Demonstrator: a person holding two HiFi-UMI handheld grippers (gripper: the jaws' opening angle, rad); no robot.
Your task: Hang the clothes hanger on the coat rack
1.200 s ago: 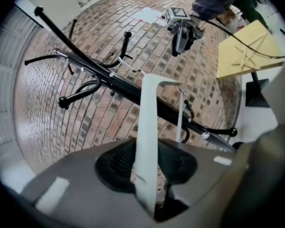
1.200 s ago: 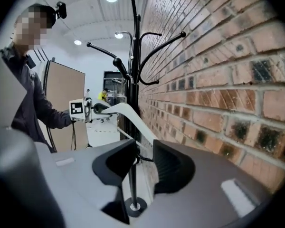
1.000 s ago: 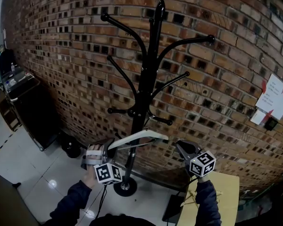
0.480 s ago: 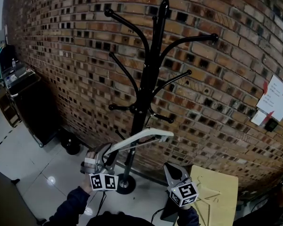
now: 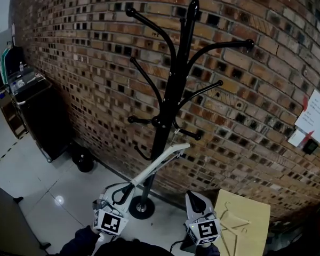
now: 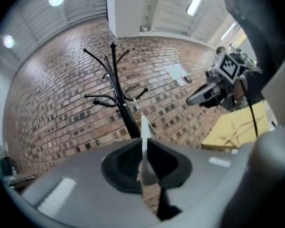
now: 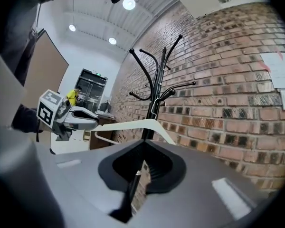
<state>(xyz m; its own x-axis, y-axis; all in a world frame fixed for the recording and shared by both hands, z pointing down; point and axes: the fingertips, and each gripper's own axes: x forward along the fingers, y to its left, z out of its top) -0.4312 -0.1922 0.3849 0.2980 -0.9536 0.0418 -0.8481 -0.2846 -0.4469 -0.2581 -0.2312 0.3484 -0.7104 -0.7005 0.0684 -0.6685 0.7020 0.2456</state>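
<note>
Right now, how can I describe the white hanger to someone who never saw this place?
Find the brick wall, then the black coat rack before it. The white hanger slants across its lower pole, off the ground; the other hangers are wood-coloured and lie flat on the yellow table.

No writing can be read anywhere. A white paper sheet [image 5: 314,113] fixed to the brick wall [image 5: 85,52] with red corner pieces carries several lines of print or handwriting, all too small and blurred to make out. One marker cube [image 5: 108,223] and the other marker cube [image 5: 205,231] show only black-and-white square patterns, with no letters or digits.
</note>
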